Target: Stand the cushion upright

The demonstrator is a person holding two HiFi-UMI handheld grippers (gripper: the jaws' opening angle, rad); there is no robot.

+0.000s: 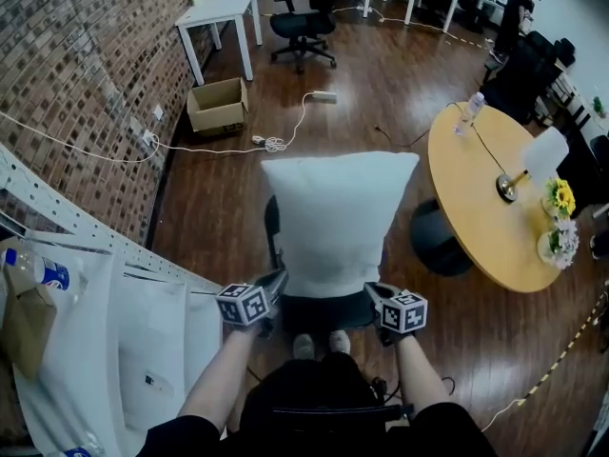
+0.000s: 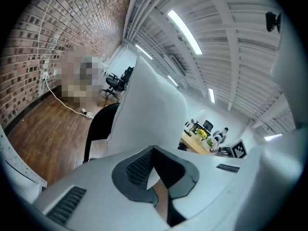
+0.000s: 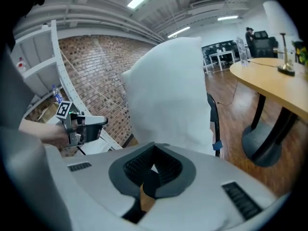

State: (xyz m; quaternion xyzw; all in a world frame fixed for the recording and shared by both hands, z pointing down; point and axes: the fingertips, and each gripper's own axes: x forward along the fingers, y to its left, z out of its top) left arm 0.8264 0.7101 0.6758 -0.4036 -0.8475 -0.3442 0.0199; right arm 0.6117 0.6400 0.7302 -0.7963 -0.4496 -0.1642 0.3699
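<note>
Two grippers sit low at the cushion point(image 1: 338, 222): your left gripper point(image 1: 276, 282) at its lower left corner, your right gripper point(image 1: 373, 293) at its lower right corner. Both have their jaws closed right down, pad against pad. Only a thin sliver of white shows at the throat of each, and from that you cannot tell whether any fabric is nipped. The cushion stands upright on the seat of a black chair point(image 1: 324, 312), directly in front of you, with its broad face toward you. The chair's back shows dark along the cushion's left side. To the right, a round table point(image 1: 476, 188) stands near the chair but apart from it, carrying a lamp point(image 1: 533, 160), flowers point(image 1: 561, 198) and a bottle point(image 1: 471, 112). Far left, an open box point(image 1: 217, 106) sits on the floor by the brick wall point(image 1: 86, 74).
</note>
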